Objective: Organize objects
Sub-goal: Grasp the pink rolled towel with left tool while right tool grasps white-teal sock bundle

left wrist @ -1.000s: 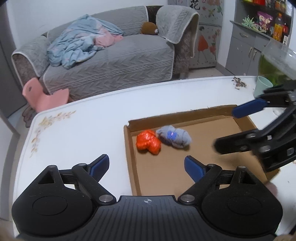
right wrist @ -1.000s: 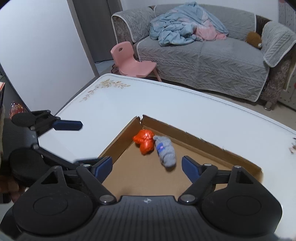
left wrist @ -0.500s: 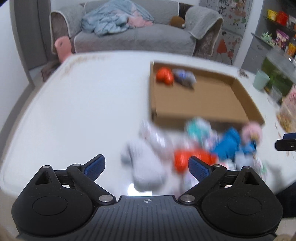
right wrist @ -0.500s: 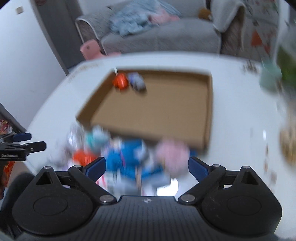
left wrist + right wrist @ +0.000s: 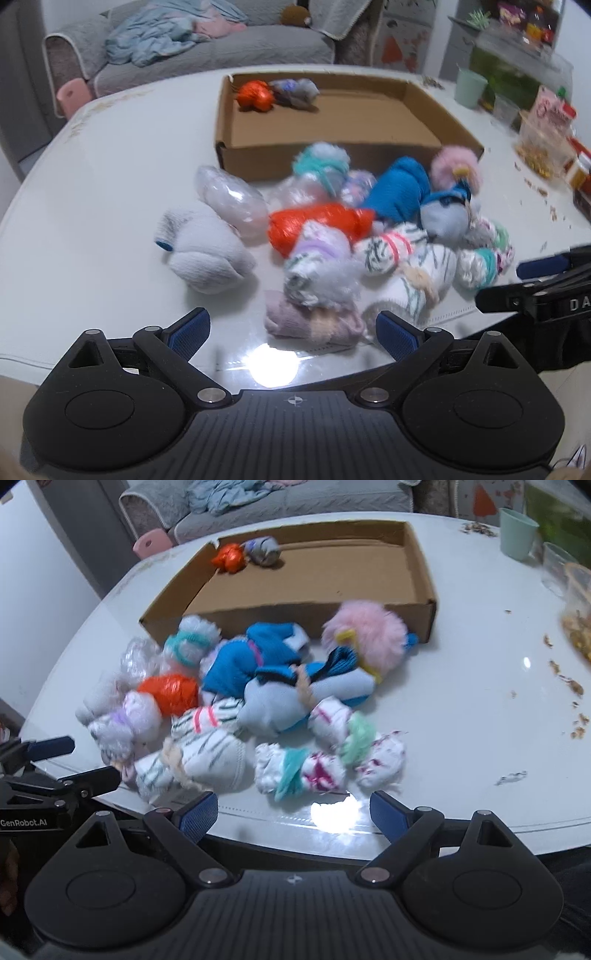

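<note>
Item: heap of rolled sock bundles (image 5: 369, 243), lying loose on the white table (image 5: 110, 177) just in front of the near wall of the cardboard box (image 5: 332, 110).
Already boxed: one orange bundle (image 5: 255, 96) and one grey bundle (image 5: 295, 92), touching, in the far left corner.
Left gripper (image 5: 291, 332): jaws wide apart, nothing between them, poised at the near edge of the heap over a mauve bundle (image 5: 310, 321).
Right gripper (image 5: 293, 812): jaws apart though lately closing somewhat, empty, facing a white bundle with teal and magenta marks (image 5: 303, 771).
Step judged in hand: approach for the next pick, most of the sorting still undone.
Next move calls for: lowering each pair of jaws around a single bundle and closing without catching its neighbours, which lie pressed together.
</note>
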A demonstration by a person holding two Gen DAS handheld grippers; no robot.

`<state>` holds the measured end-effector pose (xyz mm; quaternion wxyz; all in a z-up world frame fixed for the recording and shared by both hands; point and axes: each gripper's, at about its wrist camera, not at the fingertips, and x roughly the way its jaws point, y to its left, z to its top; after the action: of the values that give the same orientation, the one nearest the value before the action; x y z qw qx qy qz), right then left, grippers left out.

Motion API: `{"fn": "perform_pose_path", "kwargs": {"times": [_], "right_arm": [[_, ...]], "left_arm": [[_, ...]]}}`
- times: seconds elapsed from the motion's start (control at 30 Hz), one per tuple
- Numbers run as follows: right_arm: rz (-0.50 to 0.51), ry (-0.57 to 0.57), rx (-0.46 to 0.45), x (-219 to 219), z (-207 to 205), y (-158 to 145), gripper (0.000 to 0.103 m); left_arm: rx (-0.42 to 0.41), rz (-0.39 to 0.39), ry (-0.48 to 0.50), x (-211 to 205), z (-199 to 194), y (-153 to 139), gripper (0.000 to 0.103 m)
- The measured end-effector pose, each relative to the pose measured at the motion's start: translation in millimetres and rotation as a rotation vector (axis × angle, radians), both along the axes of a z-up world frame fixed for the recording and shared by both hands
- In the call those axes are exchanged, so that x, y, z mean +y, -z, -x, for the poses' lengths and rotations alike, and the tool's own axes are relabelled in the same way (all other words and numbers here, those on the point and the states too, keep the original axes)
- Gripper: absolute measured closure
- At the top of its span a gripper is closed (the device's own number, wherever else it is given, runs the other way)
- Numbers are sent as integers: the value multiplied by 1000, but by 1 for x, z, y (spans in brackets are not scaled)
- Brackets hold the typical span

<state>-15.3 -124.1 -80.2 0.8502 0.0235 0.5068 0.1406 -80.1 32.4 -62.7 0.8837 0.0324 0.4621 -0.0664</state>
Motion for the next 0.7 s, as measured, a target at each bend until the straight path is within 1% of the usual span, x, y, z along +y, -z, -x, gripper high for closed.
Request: {"fn": "perform_pose_path", "kwargs": {"times": [0.2,0.3,0.37,0.43,0.47,0.53,0.6,0.63,0.7], "right_arm": [[8,14,-4,1,-7,10,17],[23,12,-25,2,-8,11,17],[33,16,-36,1,-8,11,21],[56,11,-49,1,-8,10,28],[67,8,-56,1,-8,10,30],[96,3,-71,2,-8,10,43],[105,-1,-75,2,-8,9,51],[105,-1,-76,2,-9,9,53],[106,-2,-76,1,-9,9,54]], "left_arm": [[-4,5,14,-7,-9,10,5],[2,0,28,-11,-14,16,5],[5,1,36,-13,-15,20,6],[7,-5,39,-15,-15,22,7],[9,-7,40,-15,-15,24,9],[14,0,44,-16,-16,26,15],[7,-1,45,-17,-15,26,20],[3,-1,46,-18,-16,25,23],[-6,0,47,-18,-16,23,36]]}}
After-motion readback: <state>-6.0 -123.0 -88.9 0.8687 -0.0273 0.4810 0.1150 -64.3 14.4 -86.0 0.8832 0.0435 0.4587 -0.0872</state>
